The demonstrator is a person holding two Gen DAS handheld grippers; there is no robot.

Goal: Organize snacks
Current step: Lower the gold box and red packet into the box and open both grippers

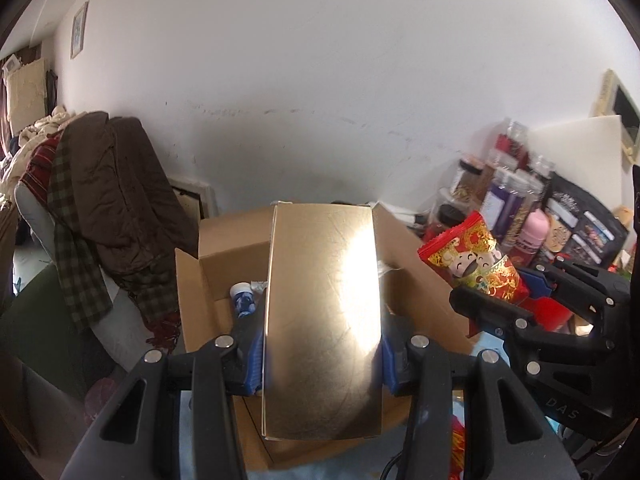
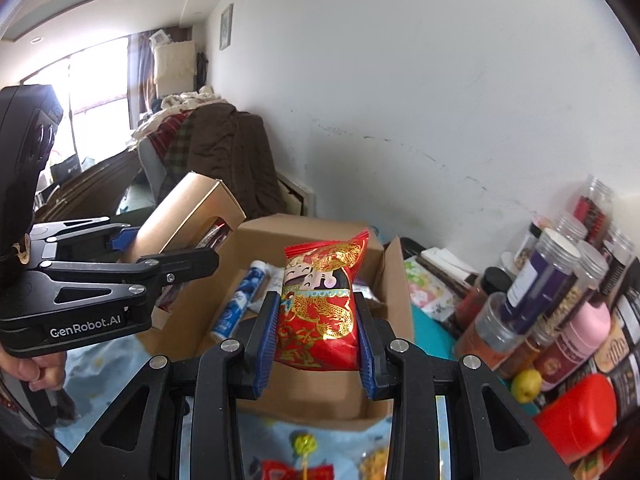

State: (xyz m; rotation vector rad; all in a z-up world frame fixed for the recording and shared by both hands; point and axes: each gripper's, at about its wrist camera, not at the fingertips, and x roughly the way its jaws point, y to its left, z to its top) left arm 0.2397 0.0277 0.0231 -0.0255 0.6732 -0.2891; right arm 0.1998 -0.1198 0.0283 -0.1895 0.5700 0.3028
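Gold box [image 1: 324, 320] is clamped in the left claw [image 1: 322, 356], red snack packet [image 2: 320, 308] pinched in the right claw [image 2: 316, 344], both held over the cardboard box [image 2: 320, 396].

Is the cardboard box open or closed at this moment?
Open. The cardboard box has its flaps standing up, and a blue-and-white tube shows lying inside it. How full it is cannot be told.

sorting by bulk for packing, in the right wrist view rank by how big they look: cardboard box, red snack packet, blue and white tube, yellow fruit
1. cardboard box
2. red snack packet, though it is nearest the camera, so it looks bigger than it is
3. blue and white tube
4. yellow fruit
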